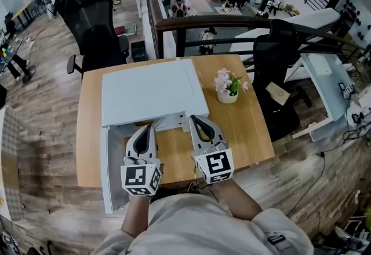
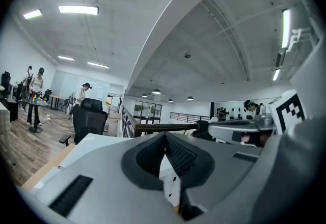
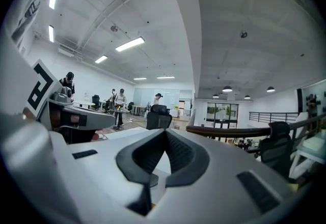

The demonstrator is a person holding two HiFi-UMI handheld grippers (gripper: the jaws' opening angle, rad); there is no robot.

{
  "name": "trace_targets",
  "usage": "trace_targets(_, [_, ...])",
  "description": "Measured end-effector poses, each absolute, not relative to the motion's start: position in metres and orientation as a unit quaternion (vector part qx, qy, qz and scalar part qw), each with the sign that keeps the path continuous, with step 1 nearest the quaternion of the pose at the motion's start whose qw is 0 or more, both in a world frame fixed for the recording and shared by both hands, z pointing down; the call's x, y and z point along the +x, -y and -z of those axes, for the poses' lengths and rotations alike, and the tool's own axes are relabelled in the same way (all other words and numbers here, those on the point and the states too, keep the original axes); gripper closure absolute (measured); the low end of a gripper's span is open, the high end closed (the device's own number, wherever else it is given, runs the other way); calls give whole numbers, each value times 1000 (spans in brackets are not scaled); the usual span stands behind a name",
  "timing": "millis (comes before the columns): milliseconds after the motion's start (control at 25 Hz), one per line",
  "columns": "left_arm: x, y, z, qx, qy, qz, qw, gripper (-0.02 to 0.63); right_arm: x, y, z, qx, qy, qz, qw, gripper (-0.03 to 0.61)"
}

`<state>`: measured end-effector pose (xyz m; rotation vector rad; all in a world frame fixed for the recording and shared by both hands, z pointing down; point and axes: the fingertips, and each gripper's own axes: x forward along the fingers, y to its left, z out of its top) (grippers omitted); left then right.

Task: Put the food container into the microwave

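Observation:
The white microwave [image 1: 152,90] stands on the wooden table [image 1: 243,126], seen from above. Its door [image 1: 108,167] is swung open on the left, toward me. I cannot make out the food container; only a small white shape [image 1: 170,123] shows under the microwave's front edge. My left gripper [image 1: 149,127] and right gripper [image 1: 194,117] hover side by side just in front of the opening. In the left gripper view, the left gripper [image 2: 165,135] has its tips together with nothing between them. The right gripper [image 3: 165,132] looks the same in its own view. Both point upward.
A small pot of pink flowers [image 1: 227,87] stands on the table right of the microwave. Black office chairs sit behind the table at the left [image 1: 95,25] and the right [image 1: 278,68]. A railing [image 1: 232,22] runs behind. Several people stand far off.

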<state>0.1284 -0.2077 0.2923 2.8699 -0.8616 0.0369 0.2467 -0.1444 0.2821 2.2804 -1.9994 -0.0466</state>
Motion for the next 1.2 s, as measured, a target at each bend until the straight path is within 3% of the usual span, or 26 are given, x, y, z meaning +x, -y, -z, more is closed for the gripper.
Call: trace_targets(1200, [135, 199, -298, 958, 275, -24, 75, 603, 251, 133, -283, 758, 650, 14, 54, 577])
